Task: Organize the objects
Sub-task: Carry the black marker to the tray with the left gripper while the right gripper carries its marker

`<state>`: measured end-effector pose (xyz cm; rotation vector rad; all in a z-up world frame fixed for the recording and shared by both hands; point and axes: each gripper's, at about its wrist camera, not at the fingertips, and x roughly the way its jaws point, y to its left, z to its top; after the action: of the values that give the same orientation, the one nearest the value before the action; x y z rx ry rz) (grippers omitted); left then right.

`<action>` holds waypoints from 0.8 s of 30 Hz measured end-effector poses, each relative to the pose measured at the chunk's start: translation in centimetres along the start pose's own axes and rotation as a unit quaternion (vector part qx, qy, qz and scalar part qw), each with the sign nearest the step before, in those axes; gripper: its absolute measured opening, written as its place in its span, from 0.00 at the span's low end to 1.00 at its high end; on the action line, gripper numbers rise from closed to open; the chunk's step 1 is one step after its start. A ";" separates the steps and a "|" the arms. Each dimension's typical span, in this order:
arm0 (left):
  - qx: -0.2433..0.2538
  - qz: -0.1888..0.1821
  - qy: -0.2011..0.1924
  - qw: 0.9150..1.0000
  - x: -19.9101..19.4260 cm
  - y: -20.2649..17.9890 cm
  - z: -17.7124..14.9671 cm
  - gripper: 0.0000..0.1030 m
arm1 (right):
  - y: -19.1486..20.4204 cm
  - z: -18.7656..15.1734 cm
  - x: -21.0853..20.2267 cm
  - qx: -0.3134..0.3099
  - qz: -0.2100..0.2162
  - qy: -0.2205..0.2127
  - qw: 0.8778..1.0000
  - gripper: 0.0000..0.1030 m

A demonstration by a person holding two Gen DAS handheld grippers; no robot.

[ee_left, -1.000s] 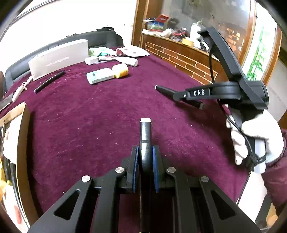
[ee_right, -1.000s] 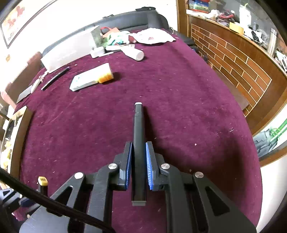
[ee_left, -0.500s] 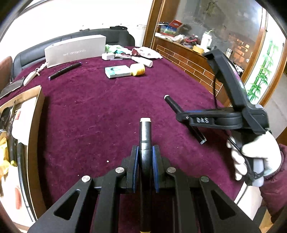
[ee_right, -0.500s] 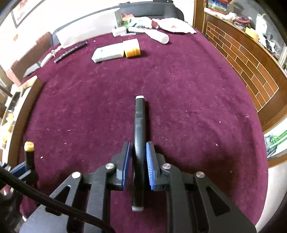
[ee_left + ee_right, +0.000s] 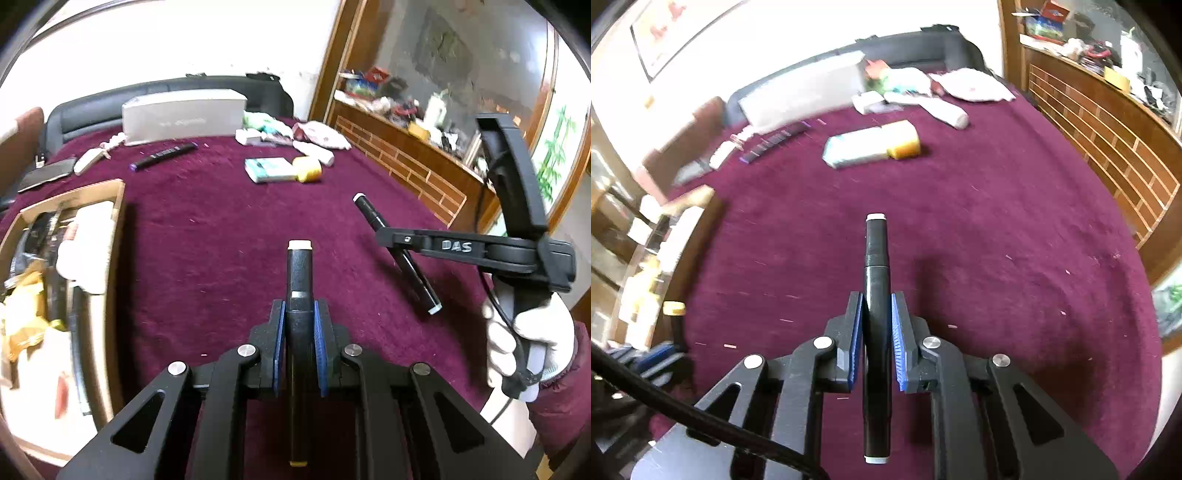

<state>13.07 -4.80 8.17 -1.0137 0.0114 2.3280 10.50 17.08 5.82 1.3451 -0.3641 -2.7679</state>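
Right of the cardboard box (image 5: 110, 236), each hand-held gripper clamps a marker; long overhangs could pivot, slip.

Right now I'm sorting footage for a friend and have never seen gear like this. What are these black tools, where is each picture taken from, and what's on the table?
No robot here: a person holds a hand-operated gripper in each hand, each with a wide-angle camera looking along its two fingers. One picture is from the left gripper, the other from the right gripper. Each is shut on a black marker: the left marker has white and yellow ends, the right marker has white ends. The left view also shows the gloved hand holding the right gripper. The maroon cloth carries a pale packet touching a yellow spool, another black pen, a long grey box, and a cardboard box of odds and ends at the left edge.
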 end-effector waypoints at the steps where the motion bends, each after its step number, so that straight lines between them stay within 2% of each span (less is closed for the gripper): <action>1: -0.005 0.002 -0.012 1.000 -0.9 0.4 0.0 0.12 | 0.5 0.1 -0.5 0.000 0.012 -0.006 1.000 0.12; 7: -0.036 0.027 -0.077 0.996 -6.1 3.7 0.1 0.12 | 5.6 1.3 -3.2 -0.024 0.086 -0.034 0.995 0.12; 13: -0.077 0.069 -0.120 0.987 -10.6 8.6 -0.4 0.12 | 11.5 1.8 -3.1 -0.051 0.145 -0.027 0.988 0.12; 18: -0.105 0.105 -0.132 0.980 -13.1 12.7 -1.8 0.12 | 16.5 1.6 -2.3 -0.078 0.179 -0.013 0.981 0.13; 24: -0.137 0.131 -0.109 0.976 -12.8 17.2 -3.6 0.13 | 21.5 0.7 0.4 -0.096 0.209 0.027 0.973 0.13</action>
<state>13.27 -26.46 10.46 -0.9236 -0.2855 2.7276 8.38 -3.75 10.83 1.1406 -0.3229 -2.3493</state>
